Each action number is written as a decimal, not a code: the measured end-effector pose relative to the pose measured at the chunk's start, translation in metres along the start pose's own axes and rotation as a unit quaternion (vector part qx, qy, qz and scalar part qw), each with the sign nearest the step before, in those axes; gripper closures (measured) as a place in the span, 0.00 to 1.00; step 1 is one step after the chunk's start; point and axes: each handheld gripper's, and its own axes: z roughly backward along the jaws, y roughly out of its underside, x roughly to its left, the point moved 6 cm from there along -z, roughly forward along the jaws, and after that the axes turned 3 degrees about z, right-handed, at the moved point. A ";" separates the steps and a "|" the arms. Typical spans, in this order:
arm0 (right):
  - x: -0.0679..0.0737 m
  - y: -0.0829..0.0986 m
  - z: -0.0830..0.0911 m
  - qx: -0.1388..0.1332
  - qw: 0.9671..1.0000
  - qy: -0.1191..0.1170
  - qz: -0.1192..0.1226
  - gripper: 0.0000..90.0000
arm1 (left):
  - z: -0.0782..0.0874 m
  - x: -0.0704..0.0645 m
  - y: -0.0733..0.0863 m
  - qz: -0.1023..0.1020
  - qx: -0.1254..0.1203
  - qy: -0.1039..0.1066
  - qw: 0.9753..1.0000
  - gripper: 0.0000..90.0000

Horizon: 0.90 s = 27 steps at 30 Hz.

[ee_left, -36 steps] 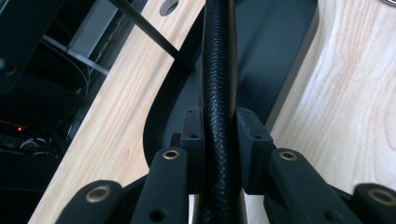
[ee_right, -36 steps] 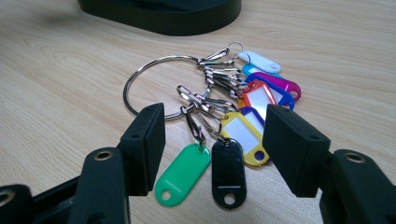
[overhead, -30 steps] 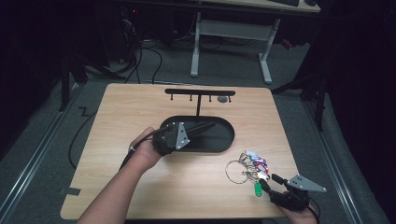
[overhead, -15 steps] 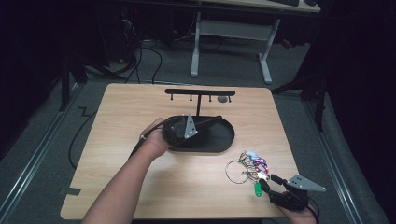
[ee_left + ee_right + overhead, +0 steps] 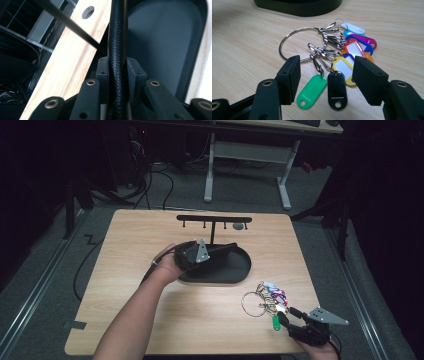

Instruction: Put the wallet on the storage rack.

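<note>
A black oval tray (image 5: 235, 270) lies mid-table, with a black T-shaped hook rack (image 5: 214, 218) rising at its back. My left gripper (image 5: 222, 249) reaches over the tray's back left. In the left gripper view it (image 5: 117, 67) is shut on the tray's textured black rim (image 5: 117, 35), which runs up between the jaws. A steel key ring (image 5: 252, 303) with several coloured tags (image 5: 352, 47) lies on the wood near the front right. My right gripper (image 5: 284, 316) stands open just in front of it; its jaws (image 5: 325, 72) flank a green tag (image 5: 312, 91) and a black tag (image 5: 337, 90) without touching them.
The wooden table (image 5: 140, 245) has a round grey cable hole (image 5: 239, 226) behind the rack, also in the left gripper view (image 5: 88, 12). The rack's thin crossbar (image 5: 75, 27) crosses above the rim. A white-legged desk (image 5: 245, 155) and cables stand beyond the far edge.
My left gripper has moved right and a little away from me, along the tray's back left. The right gripper and the key ring have not moved.
</note>
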 end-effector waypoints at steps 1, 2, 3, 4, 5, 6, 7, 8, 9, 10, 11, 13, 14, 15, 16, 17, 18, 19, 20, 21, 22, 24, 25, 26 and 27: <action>0.000 0.000 0.000 0.000 1.000 0.000 -0.002 0.44 | -0.001 0.000 0.002 -0.006 0.005 -0.002 1.000 0.83; 0.000 0.000 0.000 0.000 1.000 0.000 -0.002 0.44 | -0.002 0.000 0.004 -0.015 0.012 -0.006 1.000 0.83; 0.001 0.000 0.000 0.000 1.000 0.001 -0.001 0.44 | -0.003 0.001 0.008 -0.024 0.026 -0.008 0.999 0.82; 0.001 0.000 0.000 0.000 1.000 0.001 -0.001 0.44 | -0.003 0.001 0.008 -0.024 0.026 -0.008 0.999 0.82; 0.002 0.000 0.000 0.001 1.000 0.000 0.000 0.44 | -0.004 0.000 0.009 -0.027 0.032 -0.008 0.999 0.82; 0.002 0.000 0.000 0.001 1.000 0.000 0.000 0.44 | -0.005 0.000 0.010 -0.030 0.034 -0.010 0.999 0.82; 0.002 0.000 -0.001 0.001 1.000 0.000 0.000 0.44 | -0.005 -0.001 0.011 -0.036 0.041 -0.012 0.998 0.82; 0.002 0.001 -0.001 0.002 1.000 0.000 0.000 0.44 | -0.005 -0.001 0.011 -0.036 0.041 -0.012 0.998 0.82; 0.002 0.001 -0.001 0.002 1.000 0.000 0.001 0.44 | -0.006 -0.001 0.012 -0.037 0.044 -0.011 0.998 0.82; 0.002 0.001 -0.001 0.002 1.000 0.000 0.001 0.44 | -0.007 -0.001 0.013 -0.037 0.045 -0.011 0.998 0.82; 0.002 0.001 -0.001 0.003 1.000 0.000 0.000 0.44 | -0.007 -0.001 0.014 -0.038 0.050 -0.011 0.998 0.82; 0.002 0.001 -0.001 0.003 1.000 -0.001 0.000 0.44 | -0.008 -0.002 0.016 -0.038 0.053 -0.008 0.998 0.82; 0.002 0.001 -0.001 0.003 1.000 -0.001 0.000 0.44 | -0.008 -0.002 0.016 -0.038 0.052 -0.006 0.998 0.82; 0.002 0.001 -0.001 0.003 1.000 -0.001 0.001 0.44 | -0.008 -0.003 0.016 -0.038 0.052 -0.005 0.998 0.82; 0.002 0.001 -0.001 0.003 1.000 -0.001 0.001 0.44 | -0.008 -0.004 0.016 -0.041 0.051 -0.004 0.998 0.82; 0.002 0.001 -0.001 0.002 1.000 -0.001 0.001 0.45 | -0.008 -0.006 0.016 -0.043 0.051 -0.002 0.998 0.81; 0.002 0.001 -0.001 0.003 1.000 -0.001 -0.002 0.44 | -0.008 -0.007 0.017 -0.045 0.054 0.001 0.998 0.81; 0.002 0.001 -0.001 0.003 1.000 -0.002 -0.003 0.44 | -0.008 -0.009 0.017 -0.048 0.054 0.004 0.997 0.81; 0.002 0.001 -0.001 0.003 1.000 -0.003 -0.001 0.44 | -0.008 -0.011 0.017 -0.051 0.054 0.006 0.997 0.81; 0.003 0.001 -0.002 0.004 1.000 -0.003 -0.001 0.44 | -0.008 -0.013 0.018 -0.055 0.058 0.009 0.997 0.80; 0.003 0.001 -0.002 0.004 1.000 -0.003 -0.001 0.44 | -0.008 -0.015 0.018 -0.057 0.060 0.015 0.996 0.79; 0.003 0.001 -0.002 0.004 1.000 -0.002 -0.001 0.44 | -0.010 -0.020 0.020 -0.060 0.063 0.022 0.996 0.79; 0.004 0.001 -0.002 0.005 1.000 -0.002 -0.001 0.44 | -0.011 -0.021 0.021 -0.062 0.065 0.022 0.996 0.78; 0.004 0.001 -0.002 0.005 1.000 -0.002 0.000 0.44 | -0.012 -0.022 0.021 -0.062 0.065 0.022 0.996 0.77; 0.004 0.001 -0.002 0.005 1.000 -0.002 0.000 0.44 | -0.013 -0.023 0.021 -0.060 0.065 0.022 0.996 0.77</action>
